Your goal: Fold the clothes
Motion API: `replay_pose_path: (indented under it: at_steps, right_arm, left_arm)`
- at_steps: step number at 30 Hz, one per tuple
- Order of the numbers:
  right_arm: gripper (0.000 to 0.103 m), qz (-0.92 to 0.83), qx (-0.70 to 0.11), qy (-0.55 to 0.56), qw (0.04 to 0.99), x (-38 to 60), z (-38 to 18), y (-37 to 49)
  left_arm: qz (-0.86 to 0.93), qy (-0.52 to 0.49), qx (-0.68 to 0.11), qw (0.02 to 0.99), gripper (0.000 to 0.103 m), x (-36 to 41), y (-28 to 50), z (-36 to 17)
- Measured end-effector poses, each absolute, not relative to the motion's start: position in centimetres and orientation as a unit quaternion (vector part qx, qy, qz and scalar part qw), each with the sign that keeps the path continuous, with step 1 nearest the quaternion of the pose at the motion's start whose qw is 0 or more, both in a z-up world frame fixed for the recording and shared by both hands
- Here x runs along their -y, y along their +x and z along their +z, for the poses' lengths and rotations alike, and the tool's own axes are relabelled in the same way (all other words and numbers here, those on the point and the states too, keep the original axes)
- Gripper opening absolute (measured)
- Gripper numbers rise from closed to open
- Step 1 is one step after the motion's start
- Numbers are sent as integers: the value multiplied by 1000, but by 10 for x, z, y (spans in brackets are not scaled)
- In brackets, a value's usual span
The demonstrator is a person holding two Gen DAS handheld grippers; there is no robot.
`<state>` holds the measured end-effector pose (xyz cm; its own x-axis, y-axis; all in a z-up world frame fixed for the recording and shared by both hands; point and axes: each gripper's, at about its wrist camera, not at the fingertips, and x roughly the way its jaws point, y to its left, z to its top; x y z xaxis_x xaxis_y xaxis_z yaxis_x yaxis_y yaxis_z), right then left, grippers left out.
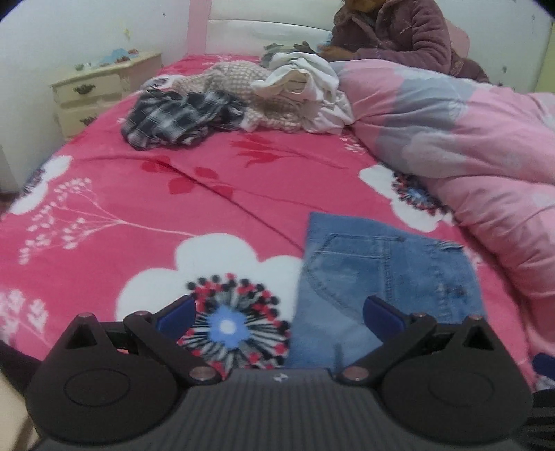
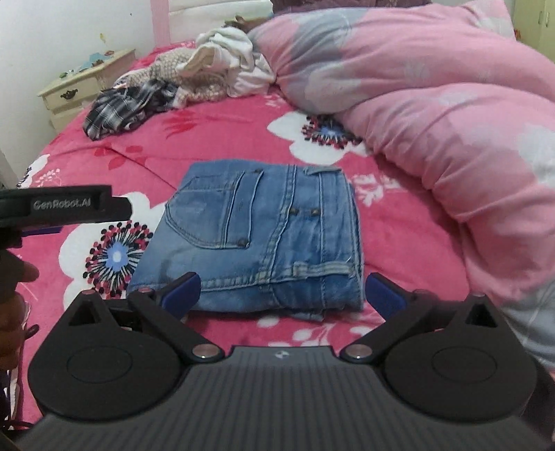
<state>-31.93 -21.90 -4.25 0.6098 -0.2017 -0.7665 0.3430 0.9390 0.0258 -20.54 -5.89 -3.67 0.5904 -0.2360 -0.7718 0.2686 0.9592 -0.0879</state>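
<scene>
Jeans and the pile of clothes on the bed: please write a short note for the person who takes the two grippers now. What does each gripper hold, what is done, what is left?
Left gripper: open, empty, over the bedspread beside the jeans.
Right gripper: open, empty, just in front of the jeans' near edge.
Jeans: folded into a compact rectangle, lying flat on the bedspread, near the pink duvet. This piece looks finished.
Left to do: the unfolded pile at the far end of the bed, with a plaid garment, a beige knit and a white garment.
A person in a quilted jacket sits behind the pile.
</scene>
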Motion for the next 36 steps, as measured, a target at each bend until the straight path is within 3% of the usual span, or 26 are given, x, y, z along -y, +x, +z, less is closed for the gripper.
replay_pose_path:
  at_steps: [36]
  right_arm:
    - [102, -183, -431, 77, 881, 223, -52, -318]
  left_arm:
    - [-157, 58, -465, 869, 103, 69, -209, -50]
